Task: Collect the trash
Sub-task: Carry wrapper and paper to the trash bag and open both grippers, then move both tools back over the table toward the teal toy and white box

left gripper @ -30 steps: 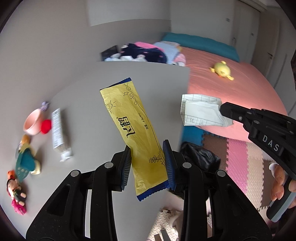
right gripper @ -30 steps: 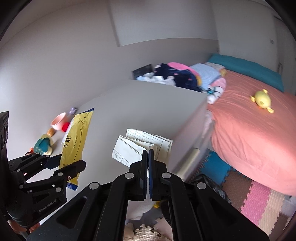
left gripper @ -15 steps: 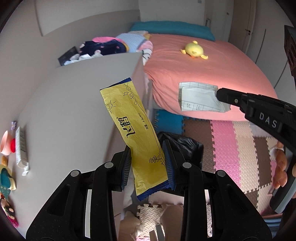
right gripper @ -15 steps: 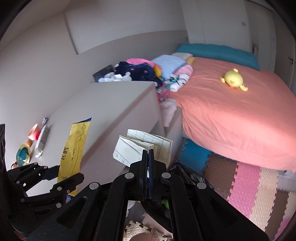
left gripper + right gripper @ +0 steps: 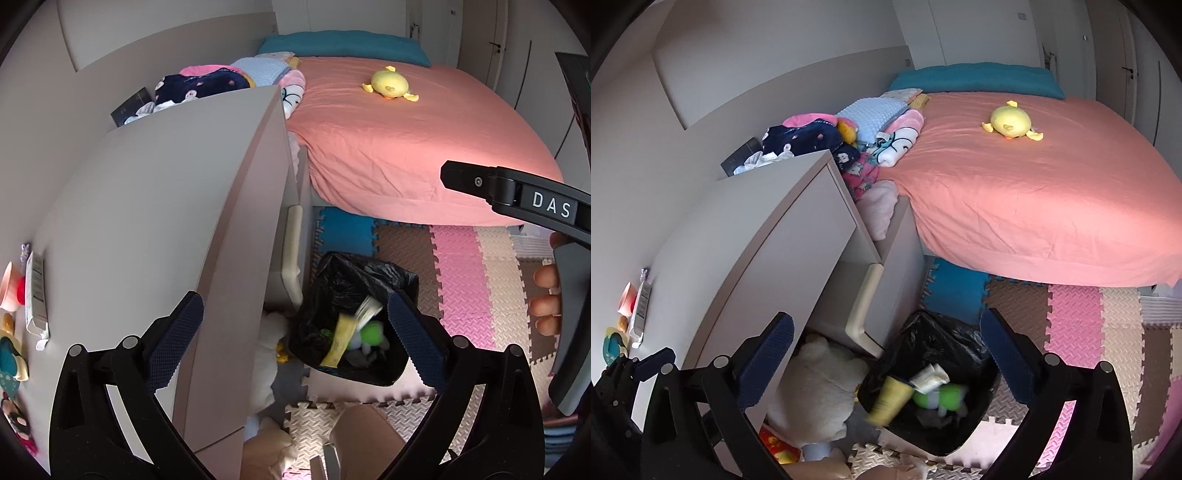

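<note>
Two pieces of trash dropped, both sets of tongs spreading wide over the bin.

The left tongs (image 5: 295, 332) and the right tongs (image 5: 886, 354) were opening with nothing between their pads, hanging above the black-lined bin (image 5: 369, 280) on the foam floor mat (image 5: 461, 277) beside the worktop (image 5: 155, 206). The yellow wrapper (image 5: 341, 341) sat slanted inside the bin and the folded paper (image 5: 929, 378) lay blurred just over the rubbish, apparently not settled. In the right wrist view the wrapper's lower end (image 5: 886, 402) looked close to the bin's near rim, so it could tip out onto the mat or against the white plush toy (image 5: 820, 391). More clutter, a tube (image 5: 35, 291) and small toys, waited at the worktop's far end; a hasty reach there risked knocking them off.
</note>
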